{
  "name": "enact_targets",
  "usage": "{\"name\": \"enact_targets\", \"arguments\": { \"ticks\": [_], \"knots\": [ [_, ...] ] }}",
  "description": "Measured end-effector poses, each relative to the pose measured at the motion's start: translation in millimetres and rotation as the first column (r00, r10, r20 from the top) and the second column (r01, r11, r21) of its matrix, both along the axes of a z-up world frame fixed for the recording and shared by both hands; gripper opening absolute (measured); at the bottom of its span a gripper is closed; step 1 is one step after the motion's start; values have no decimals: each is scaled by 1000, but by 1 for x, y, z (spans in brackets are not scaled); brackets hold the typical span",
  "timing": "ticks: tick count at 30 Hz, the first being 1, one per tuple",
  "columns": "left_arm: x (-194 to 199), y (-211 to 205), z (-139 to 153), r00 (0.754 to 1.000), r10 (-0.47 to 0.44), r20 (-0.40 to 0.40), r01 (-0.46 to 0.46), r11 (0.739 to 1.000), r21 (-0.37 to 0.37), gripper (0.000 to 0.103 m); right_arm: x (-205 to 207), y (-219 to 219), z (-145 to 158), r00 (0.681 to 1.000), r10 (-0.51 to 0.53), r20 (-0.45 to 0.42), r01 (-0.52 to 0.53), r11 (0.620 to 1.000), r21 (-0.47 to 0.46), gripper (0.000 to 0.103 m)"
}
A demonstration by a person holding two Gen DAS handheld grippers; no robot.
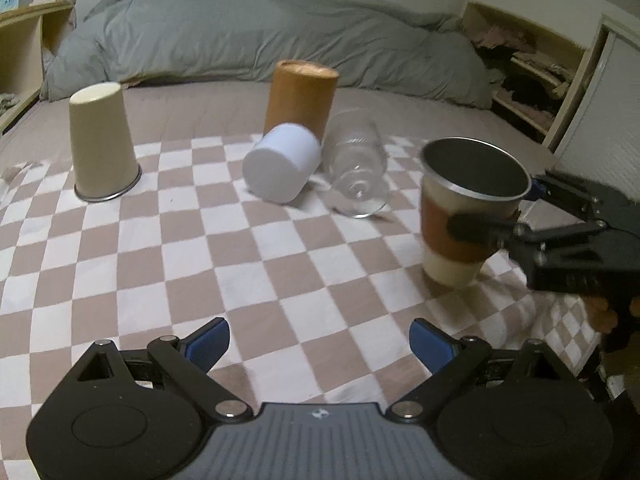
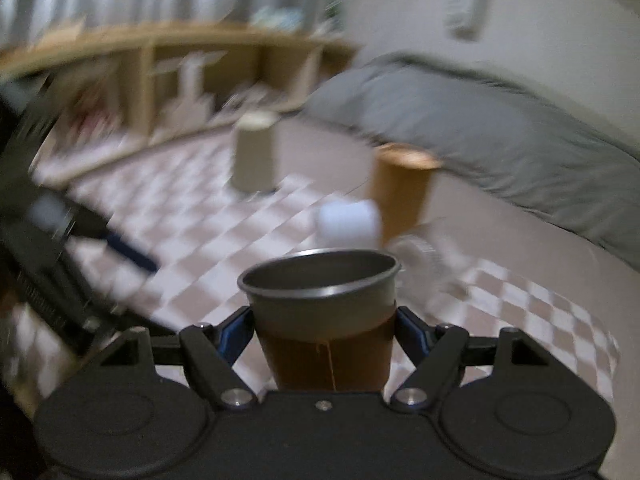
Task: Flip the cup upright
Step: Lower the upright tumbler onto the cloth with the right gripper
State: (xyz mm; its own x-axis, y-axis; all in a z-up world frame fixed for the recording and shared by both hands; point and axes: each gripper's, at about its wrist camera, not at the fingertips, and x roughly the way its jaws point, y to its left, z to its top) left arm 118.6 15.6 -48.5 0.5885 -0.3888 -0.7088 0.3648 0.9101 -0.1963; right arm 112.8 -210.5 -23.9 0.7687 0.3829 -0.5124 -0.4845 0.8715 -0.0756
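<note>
A cream cup with a brown sleeve and metal rim (image 1: 460, 216) is held mouth up, slightly tilted, at the right of the checkered cloth (image 1: 240, 264). My right gripper (image 1: 492, 220) is shut on its brown sleeve; in the right wrist view the cup (image 2: 324, 320) fills the space between the blue pads of the gripper (image 2: 324, 332). My left gripper (image 1: 320, 344) is open and empty above the near part of the cloth. The right wrist view is blurred.
A beige cup (image 1: 102, 140) stands upside down at the left. A brown cup (image 1: 300, 98) stands upside down at the back. A white cup (image 1: 282, 164) and a clear glass (image 1: 358, 168) lie on their sides in the middle. A grey duvet (image 1: 260, 36) lies behind.
</note>
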Motion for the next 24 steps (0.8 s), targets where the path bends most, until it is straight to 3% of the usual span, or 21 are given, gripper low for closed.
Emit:
{"name": "enact_targets", "arguments": {
  "ticks": [5, 11, 15, 24],
  "knots": [
    [-4, -5, 4, 1000, 1, 24, 0, 1000, -30, 96, -10, -33, -7, 976, -203, 83, 195, 976, 95, 77],
    [-6, -9, 3, 999, -6, 31, 8, 999, -51, 96, -24, -63, -26, 938, -342, 62, 327, 929, 174, 77],
    [-5, -10, 1, 1000, -7, 28, 8, 999, -47, 96, -30, -71, -44, 928, -365, 68, 347, 918, 193, 77],
    [-6, -13, -1, 1000, -7, 28, 8, 999, -53, 96, -47, -85, -45, 922, -386, 34, 366, 896, 252, 77]
  ]
}}
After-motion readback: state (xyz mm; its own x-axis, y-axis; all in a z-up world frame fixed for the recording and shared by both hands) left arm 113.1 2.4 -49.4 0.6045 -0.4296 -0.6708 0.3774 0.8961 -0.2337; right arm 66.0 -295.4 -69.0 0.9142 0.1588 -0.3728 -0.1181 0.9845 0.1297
